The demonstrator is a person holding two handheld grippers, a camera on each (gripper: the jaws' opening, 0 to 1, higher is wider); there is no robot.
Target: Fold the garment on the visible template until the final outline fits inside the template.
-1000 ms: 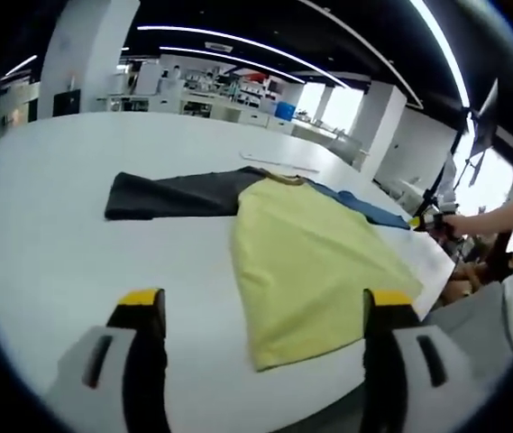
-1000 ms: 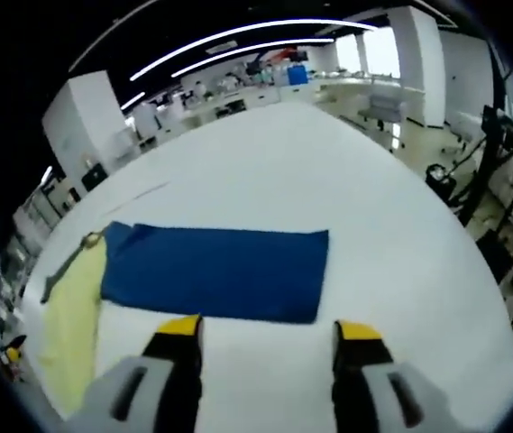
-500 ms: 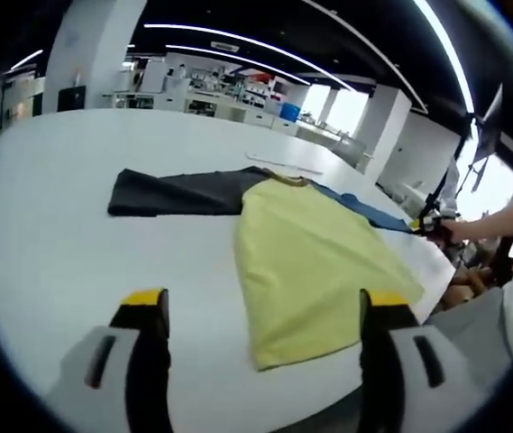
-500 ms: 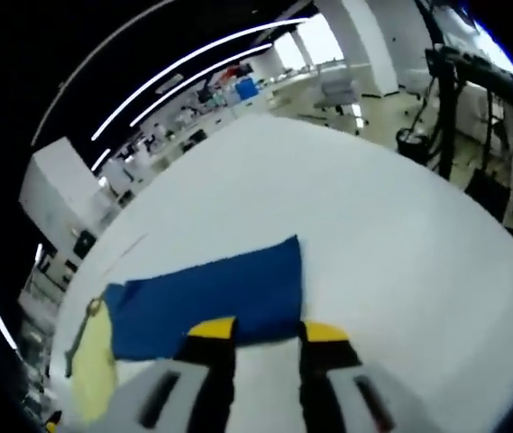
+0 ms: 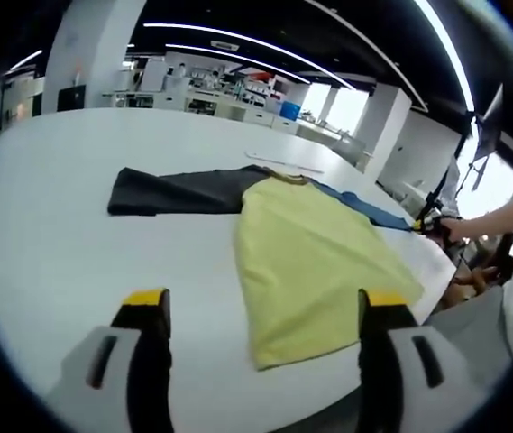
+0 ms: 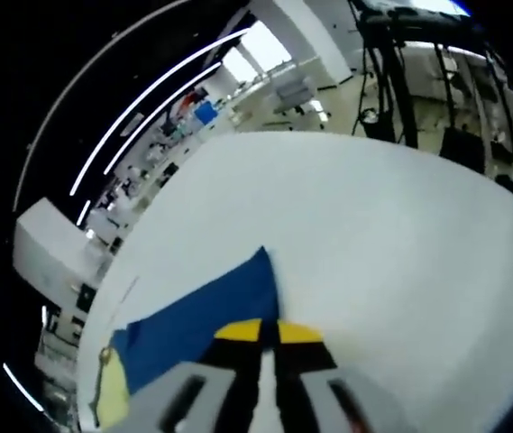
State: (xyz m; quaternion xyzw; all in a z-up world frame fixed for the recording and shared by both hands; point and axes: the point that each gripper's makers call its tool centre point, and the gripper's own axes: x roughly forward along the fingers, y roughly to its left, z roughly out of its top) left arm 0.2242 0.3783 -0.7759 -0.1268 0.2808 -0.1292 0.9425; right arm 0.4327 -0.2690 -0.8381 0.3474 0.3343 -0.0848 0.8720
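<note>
Folding barely begun: shirt (image 5: 310, 262) lies spread on the desk (image 5: 49, 234); right hand-held gripper (image 6: 268, 331) pinches the blue sleeve (image 6: 204, 316), left hand-held gripper (image 5: 256, 302) spread.

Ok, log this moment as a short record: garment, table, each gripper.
garment: shirt spread flat on the table, yellow body, dark grey sleeve to one side, blue sleeve to the other
table: white table
left gripper: left gripper open, above the shirt's hem, holding nothing
right gripper: right gripper shut at the blue sleeve's end; grip on the cloth not clear
</note>
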